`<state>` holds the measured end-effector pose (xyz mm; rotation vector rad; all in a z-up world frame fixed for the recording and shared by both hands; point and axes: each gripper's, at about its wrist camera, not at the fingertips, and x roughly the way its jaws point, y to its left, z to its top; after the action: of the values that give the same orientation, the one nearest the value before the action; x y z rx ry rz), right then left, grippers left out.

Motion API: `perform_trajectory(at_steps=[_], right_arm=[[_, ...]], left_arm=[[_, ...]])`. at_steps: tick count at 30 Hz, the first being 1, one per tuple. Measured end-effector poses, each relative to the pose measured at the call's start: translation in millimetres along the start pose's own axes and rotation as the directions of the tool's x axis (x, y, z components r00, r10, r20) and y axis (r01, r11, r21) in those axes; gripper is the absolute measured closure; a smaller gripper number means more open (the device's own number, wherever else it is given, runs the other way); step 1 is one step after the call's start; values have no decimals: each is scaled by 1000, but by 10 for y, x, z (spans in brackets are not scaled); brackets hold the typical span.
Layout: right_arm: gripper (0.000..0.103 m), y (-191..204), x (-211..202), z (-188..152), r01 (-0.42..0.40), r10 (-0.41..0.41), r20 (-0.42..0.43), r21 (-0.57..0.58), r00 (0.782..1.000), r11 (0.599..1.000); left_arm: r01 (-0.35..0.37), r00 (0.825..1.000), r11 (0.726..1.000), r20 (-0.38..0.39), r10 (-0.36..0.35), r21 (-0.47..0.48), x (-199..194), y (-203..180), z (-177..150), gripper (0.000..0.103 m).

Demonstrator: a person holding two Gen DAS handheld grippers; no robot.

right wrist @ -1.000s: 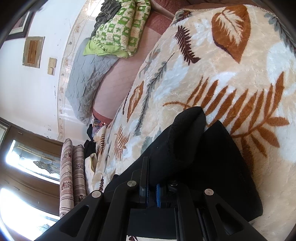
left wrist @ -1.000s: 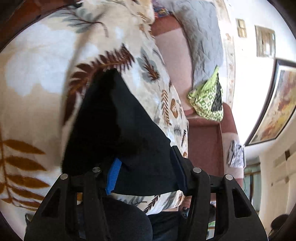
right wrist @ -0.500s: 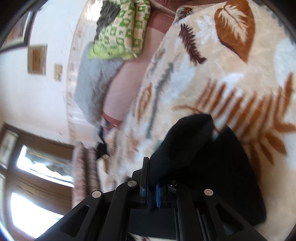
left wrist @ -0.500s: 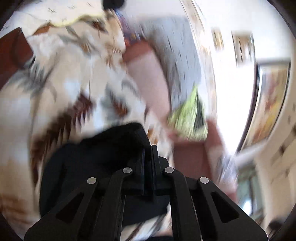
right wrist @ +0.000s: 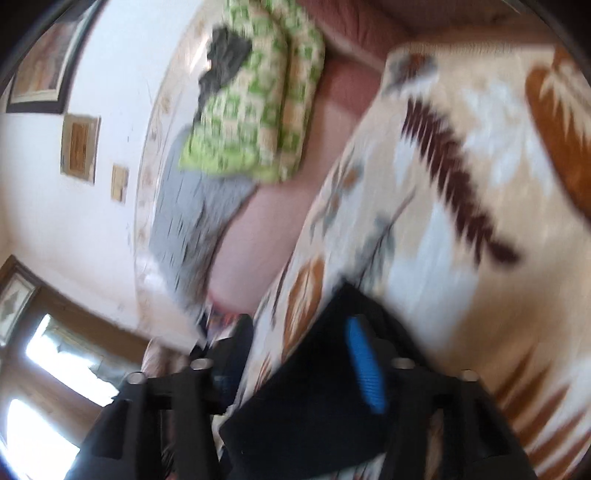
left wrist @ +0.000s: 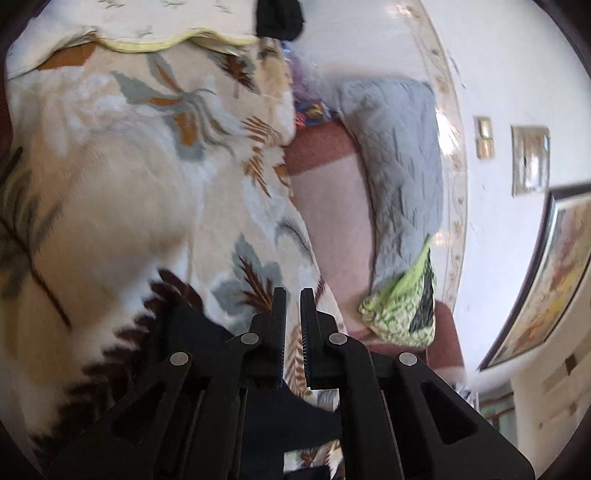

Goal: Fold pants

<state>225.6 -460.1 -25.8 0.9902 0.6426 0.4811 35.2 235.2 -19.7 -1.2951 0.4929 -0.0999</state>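
Note:
The black pants lie folded on the leaf-patterned blanket, below and to the left of my left gripper. Its fingers stand together with only a thin slit, and no cloth shows in it. In the blurred right wrist view, the pants lie under and between the spread fingers of my right gripper. Its jaws are opening. The blue pad on the right finger stands clear of the cloth, so nothing is pinched.
The blanket covers a reddish couch. A grey quilt and a green-patterned folded cover lie along its back. A small dark garment sits at the blanket's far end. Framed pictures hang on the white wall.
Left gripper closed on the pants' fold, then slid forward off it, shut on nothing. Right gripper, shut on the raised fold, has spread its jaws and the fold has dropped flat.

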Motion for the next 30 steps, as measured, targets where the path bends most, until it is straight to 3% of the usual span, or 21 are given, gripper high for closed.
perform_trajectory(at_steps=[2, 4, 7, 11, 13, 15, 17, 18, 19, 21, 24, 27, 30], right_arm=[[48, -88, -88, 62, -16, 17, -9, 69, 1000, 998], [48, -161, -240, 101, 8, -8, -3, 100, 1000, 995], [48, -287, -336, 92, 48, -35, -89, 143, 995, 989], [48, -391, -366, 13, 85, -49, -207, 169, 977, 982], [48, -396, -331, -38, 116, -76, -248, 148, 966, 982], [48, -333, -207, -72, 85, -51, -286, 110, 957, 990], [52, -232, -124, -100, 94, -81, -274, 35, 958, 995], [62, -188, -89, -113, 94, -89, -268, 4, 959, 996], [99, -125, -67, -129, 104, -110, -267, -35, 957, 994], [99, 38, -93, -192, 96, -118, -252, -98, 961, 990], [99, 275, -313, -224, 48, -76, -184, -155, 980, 987], [99, 392, -624, -208, -3, -21, -130, -181, 991, 984], [99, 231, -765, -207, 69, -90, -138, -148, 986, 987]], left_arm=[[14, 1000, 1000, -22, -13, 21, 35, -108, -190, 87], [37, 999, 999, -41, -36, 21, 88, -185, -380, 65], [29, 998, 999, -62, -28, 15, 245, -267, -691, 48], [-42, 987, 998, -152, 49, 44, 557, -245, -1087, 47], [-37, 979, 999, -199, 42, 30, 652, -219, -1144, 47], [-56, 979, 997, -194, 65, 52, 655, -236, -1149, 46], [-53, 982, 997, -178, 64, 64, 622, -251, -1119, 46], [-52, 984, 997, -169, 62, 58, 603, -244, -1096, 46], [-53, 986, 997, -156, 60, 47, 567, -219, -1067, 47], [-75, 989, 996, -124, 79, 38, 493, -180, -1015, 46], [-201, 979, 974, -22, 205, 104, 341, -194, -960, 46], [-210, 978, 974, 15, 209, 89, 252, -152, -924, 46], [-217, 976, 973, 3, 218, 83, 282, -116, -937, 46]])
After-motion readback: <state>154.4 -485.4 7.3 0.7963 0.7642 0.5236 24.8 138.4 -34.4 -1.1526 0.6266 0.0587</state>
